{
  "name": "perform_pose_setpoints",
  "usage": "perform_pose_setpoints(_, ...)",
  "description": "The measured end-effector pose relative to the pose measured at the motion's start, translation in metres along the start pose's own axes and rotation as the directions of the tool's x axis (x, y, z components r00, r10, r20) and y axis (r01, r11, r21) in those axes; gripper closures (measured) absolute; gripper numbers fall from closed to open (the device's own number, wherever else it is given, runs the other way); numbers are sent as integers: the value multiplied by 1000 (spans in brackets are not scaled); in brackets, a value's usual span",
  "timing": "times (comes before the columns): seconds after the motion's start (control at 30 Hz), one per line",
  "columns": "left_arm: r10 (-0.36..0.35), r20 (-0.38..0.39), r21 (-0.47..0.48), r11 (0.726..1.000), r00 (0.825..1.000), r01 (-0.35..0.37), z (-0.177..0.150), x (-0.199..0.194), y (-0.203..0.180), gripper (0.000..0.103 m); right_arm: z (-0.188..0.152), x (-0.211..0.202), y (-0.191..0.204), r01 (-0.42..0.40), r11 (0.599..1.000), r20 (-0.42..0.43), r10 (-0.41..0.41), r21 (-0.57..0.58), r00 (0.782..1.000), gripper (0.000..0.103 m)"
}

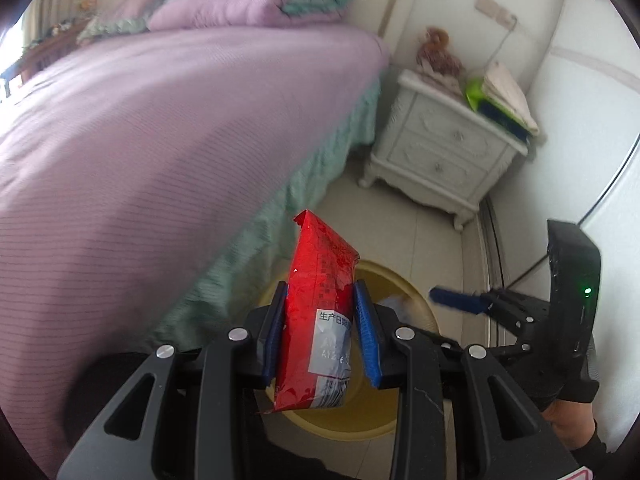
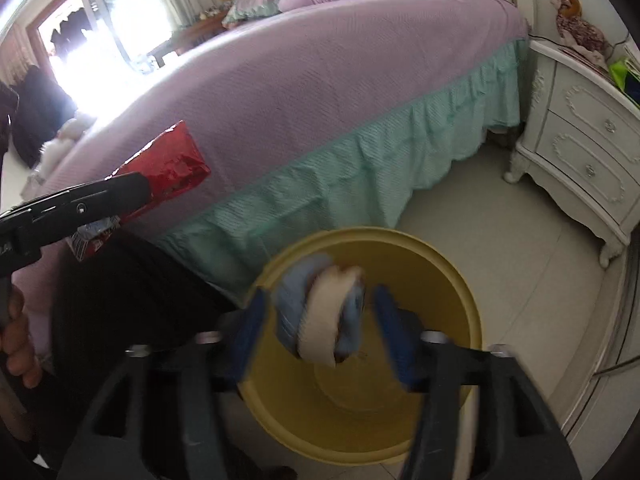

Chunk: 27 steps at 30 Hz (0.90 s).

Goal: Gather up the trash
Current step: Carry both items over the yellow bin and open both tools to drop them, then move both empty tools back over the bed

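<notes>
Left wrist view: left gripper (image 1: 320, 332) pinches a red snack packet (image 1: 318, 320) between its blue pads, packet upright, held above the yellow bin (image 1: 404, 292) on the tiled floor (image 1: 436, 240) beside the bed (image 1: 160, 140). Right gripper (image 2: 318, 328) sits over the bin's mouth with jaws spread; a blue-and-white crumpled wrapper (image 2: 320, 312) is between them, blurred, touching neither pad as far as can be told, so likely just let go and dropping into the bin.

Step in hand, judged: drop-off phase, right item going in, left item next. Next move calls for bringing the packet over the bin opening, clear of the right gripper, then opening the jaws.

Writing: white label on the packet reads "生产日期" at the top, with a faint code starting "AY2" below; rest unreadable. No brand legible.

Nightstand (image 1: 444, 148) stands beyond the bin, against the wall.
</notes>
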<state>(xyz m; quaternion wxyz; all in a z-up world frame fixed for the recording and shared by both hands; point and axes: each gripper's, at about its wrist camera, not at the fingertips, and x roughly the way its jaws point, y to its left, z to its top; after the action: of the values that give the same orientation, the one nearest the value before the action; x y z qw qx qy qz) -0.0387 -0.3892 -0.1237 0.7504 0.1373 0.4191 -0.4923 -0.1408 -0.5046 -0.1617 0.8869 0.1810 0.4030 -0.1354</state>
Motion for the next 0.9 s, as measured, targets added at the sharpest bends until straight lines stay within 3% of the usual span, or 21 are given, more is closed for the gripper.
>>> perform_pose_setpoints(0.43,-96,-155,10,995,983,99,-12,63,-29,67,6,-53,-57,62,989,149,-82,131,985,28)
perform_pose_setpoints(0.47,-107,-163,16,994,981,111,-11,68,-34,61,5,-57,-60,65,988,156,-86,139,984,28)
perform_pose_setpoints(0.5,-112,-167,26,993,980,117,-10,70,-38,33,6,-58,-63,65,987,157,-88,146,984,28)
perform_pose_setpoints(0.53,-96,-158,40,994,983,104,-10,72,-43,13,7,-58,-65,65,986,159,-90,153,983,28)
perform_pose_setpoints(0.63,-59,-114,131,989,992,74,-12,67,-61,4,5,-61,-68,63,984,162,-90,167,983,27)
perform_pose_setpoints(0.7,-49,-115,164,984,992,68,-12,65,-66,4,5,-62,-67,69,984,161,-95,162,982,27)
perform_pose_setpoints(0.9,-56,-110,133,989,992,70,-10,53,-57,4,8,-64,-60,54,988,172,-79,146,982,27)
